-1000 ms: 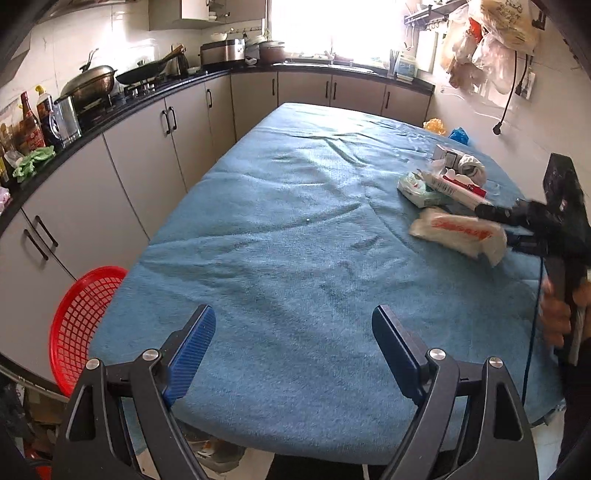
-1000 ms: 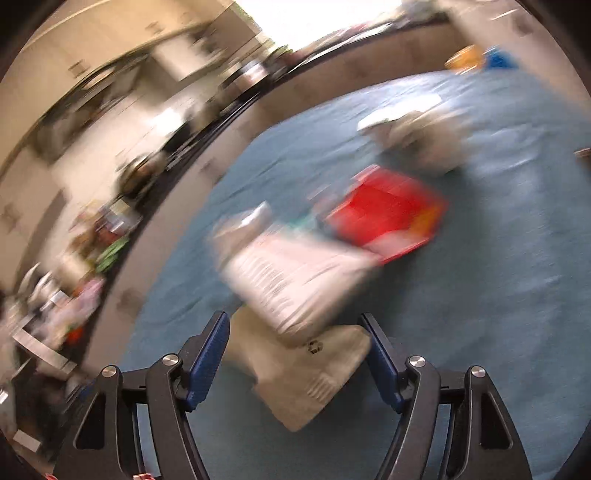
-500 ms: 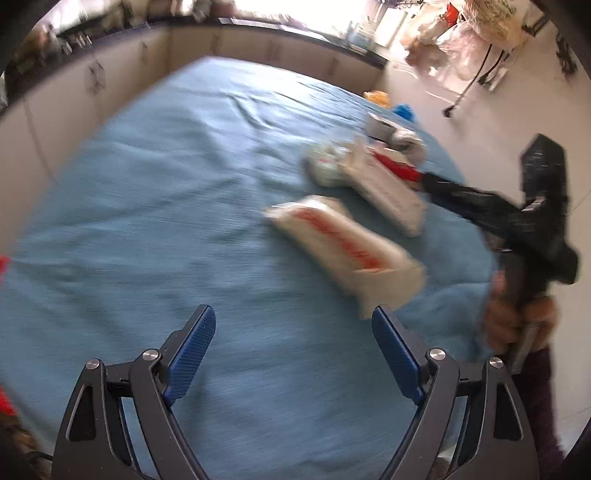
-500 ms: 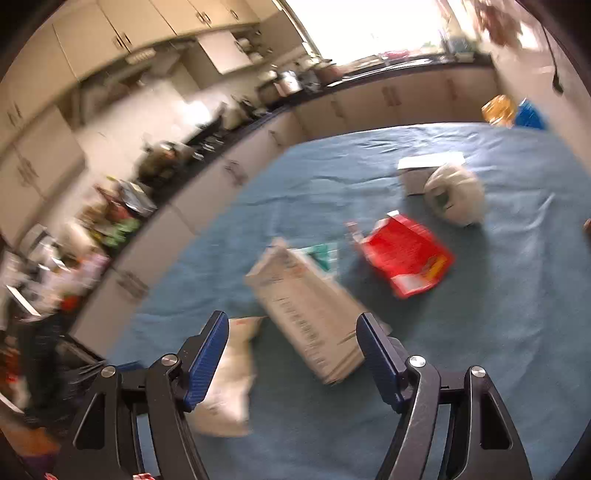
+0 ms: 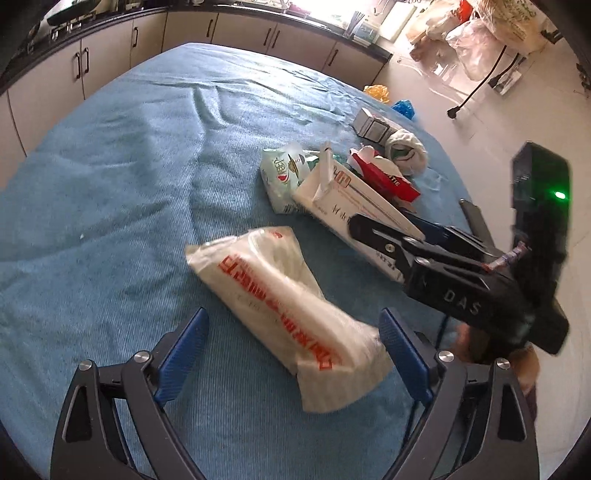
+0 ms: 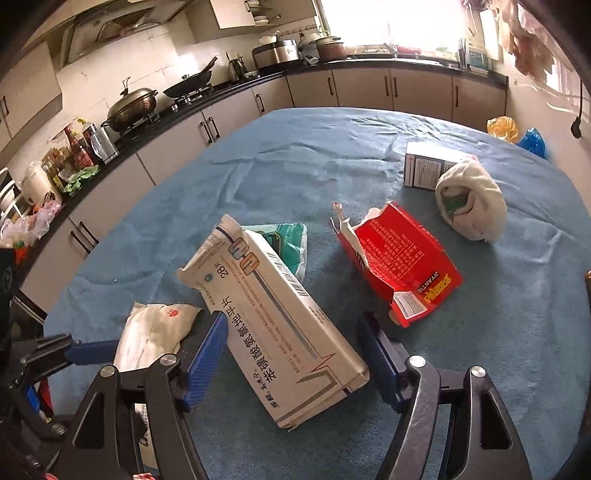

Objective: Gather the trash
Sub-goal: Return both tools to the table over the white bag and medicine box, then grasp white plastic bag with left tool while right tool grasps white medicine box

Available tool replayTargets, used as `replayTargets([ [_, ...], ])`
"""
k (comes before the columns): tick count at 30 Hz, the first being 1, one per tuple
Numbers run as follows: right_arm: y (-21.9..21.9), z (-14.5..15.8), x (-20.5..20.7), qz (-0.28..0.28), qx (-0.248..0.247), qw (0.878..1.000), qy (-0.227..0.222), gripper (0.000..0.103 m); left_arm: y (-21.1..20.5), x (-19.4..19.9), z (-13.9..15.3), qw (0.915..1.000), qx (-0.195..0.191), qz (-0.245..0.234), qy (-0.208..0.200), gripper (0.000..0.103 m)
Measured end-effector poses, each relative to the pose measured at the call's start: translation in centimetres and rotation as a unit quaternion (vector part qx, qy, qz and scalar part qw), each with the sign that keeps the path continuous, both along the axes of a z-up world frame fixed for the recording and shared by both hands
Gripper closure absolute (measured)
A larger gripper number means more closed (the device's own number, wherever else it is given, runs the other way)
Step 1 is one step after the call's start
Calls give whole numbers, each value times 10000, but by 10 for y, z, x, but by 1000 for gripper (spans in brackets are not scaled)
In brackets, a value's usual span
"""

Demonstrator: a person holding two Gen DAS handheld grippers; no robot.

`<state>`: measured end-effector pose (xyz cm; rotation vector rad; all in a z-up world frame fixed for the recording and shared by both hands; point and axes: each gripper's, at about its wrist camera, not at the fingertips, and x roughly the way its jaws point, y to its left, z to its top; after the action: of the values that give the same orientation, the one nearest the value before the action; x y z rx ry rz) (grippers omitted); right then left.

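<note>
On blue-clothed bench [image 5: 110, 177], white bag [image 5: 284, 295] is straddled by widening left claw [image 5: 293, 354], white carton [image 6: 280, 332] by narrowing right claw [image 6: 291, 358]; neither clamped.

A table under a blue cloth [image 6: 295, 155] fills the middle of a kitchen. Beyond its far and left edges runs an L of beige cabinets [image 6: 369, 86] under a dark countertop [image 6: 388, 64]. A bright window [image 6: 391, 22] glares above the far counter; white tiles [image 6: 110, 70] back the stove.
</note>
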<state>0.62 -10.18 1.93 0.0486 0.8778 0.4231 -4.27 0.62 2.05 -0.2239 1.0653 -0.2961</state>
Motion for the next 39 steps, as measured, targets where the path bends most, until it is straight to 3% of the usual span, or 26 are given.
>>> replayTargets([
  [4,-11,5,-6,-283,-37,9996,-26,53,-11,4,-2,9991,404,-28,-102,11],
  [5,-17,5,-8,-401,40,9992,1,62,-15,6,-3,9983,561,-53,-134,9],
  [8,-30,4,-12,-579,110,9983,11,62,-34,7,-7,9934,1088,-221,-284,9],
  [9,-35,4,-12,-582,209,9981,33,56,-37,6,-8,9919,1200,-253,-338,9],
  [10,-39,2,-12,-584,329,9977,72,51,-37,4,-8,9911,1249,-263,-385,19],
  [11,-40,1,-11,-585,423,9973,103,41,-38,1,-6,9895,1333,-268,-479,41],
  [12,-43,0,-11,-586,549,9967,131,35,-36,-2,-4,9873,1461,-306,-553,48],
  [14,-43,1,-11,-527,666,9963,108,28,-26,-5,-2,9892,1327,-391,-489,57],
  [18,-32,8,-14,-361,704,9968,-112,18,-1,-12,1,9865,1514,-468,-421,57],
  [24,-2,4,-8,-182,289,9994,-53,18,22,-17,-1,9862,1538,-444,-420,52],
  [28,11,2,-9,-150,-109,9998,-90,18,18,-16,-4,9860,1521,-505,-448,31],
  [32,14,-2,-7,-236,-343,9991,-5,34,17,-14,-10,9824,1734,-334,-614,11],
  [34,13,-3,-7,-274,-395,9988,-23,37,23,-10,-11,9858,1561,-238,-569,9],
  [39,11,-3,-10,-341,-462,9983,-76,41,28,-13,-13,9849,1622,-139,-595,5],
])
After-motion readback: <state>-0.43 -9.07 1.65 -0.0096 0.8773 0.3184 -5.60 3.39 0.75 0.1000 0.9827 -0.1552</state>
